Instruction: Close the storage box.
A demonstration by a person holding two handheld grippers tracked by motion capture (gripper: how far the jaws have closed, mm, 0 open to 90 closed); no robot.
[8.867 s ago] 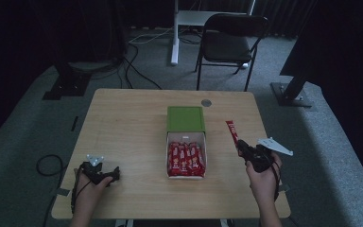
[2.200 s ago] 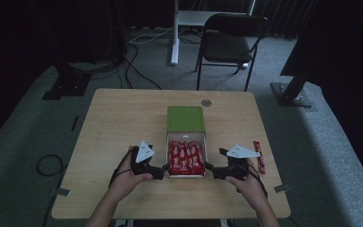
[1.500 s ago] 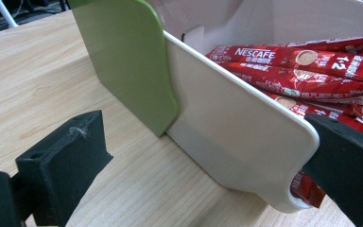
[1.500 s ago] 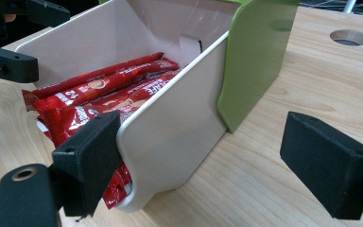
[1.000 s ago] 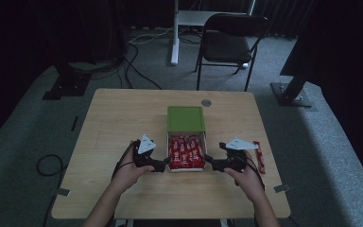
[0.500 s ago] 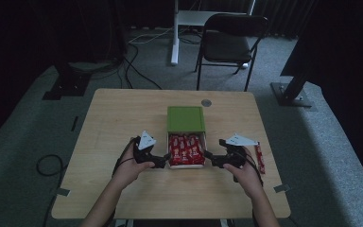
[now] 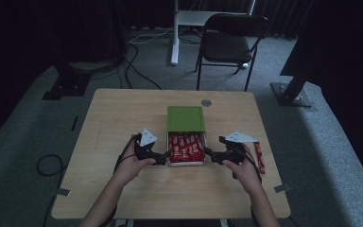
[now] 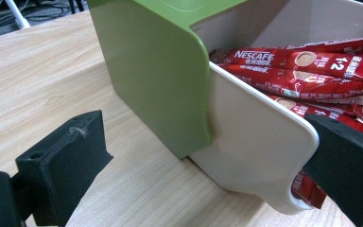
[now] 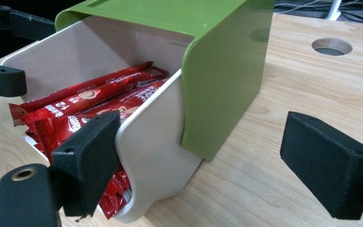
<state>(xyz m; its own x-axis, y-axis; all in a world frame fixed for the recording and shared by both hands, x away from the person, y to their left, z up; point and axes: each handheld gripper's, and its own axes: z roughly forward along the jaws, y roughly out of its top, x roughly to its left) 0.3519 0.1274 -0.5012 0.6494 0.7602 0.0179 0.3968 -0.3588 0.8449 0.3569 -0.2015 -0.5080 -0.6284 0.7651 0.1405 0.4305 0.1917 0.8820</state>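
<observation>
Wooden table (image 7: 123,118): drawer box (image 7: 186,147) between left hand-held gripper (image 7: 164,158) and right hand-held gripper (image 7: 209,152), both spread wide.

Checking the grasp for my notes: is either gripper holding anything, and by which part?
Nothing is held. Both the left gripper and right gripper are open, each straddling a near corner wall of the white drawer.

Half-open white drawer (image 7: 187,163) – red coffee sachets (image 7: 186,145) – green sleeve (image 7: 185,118)
</observation>
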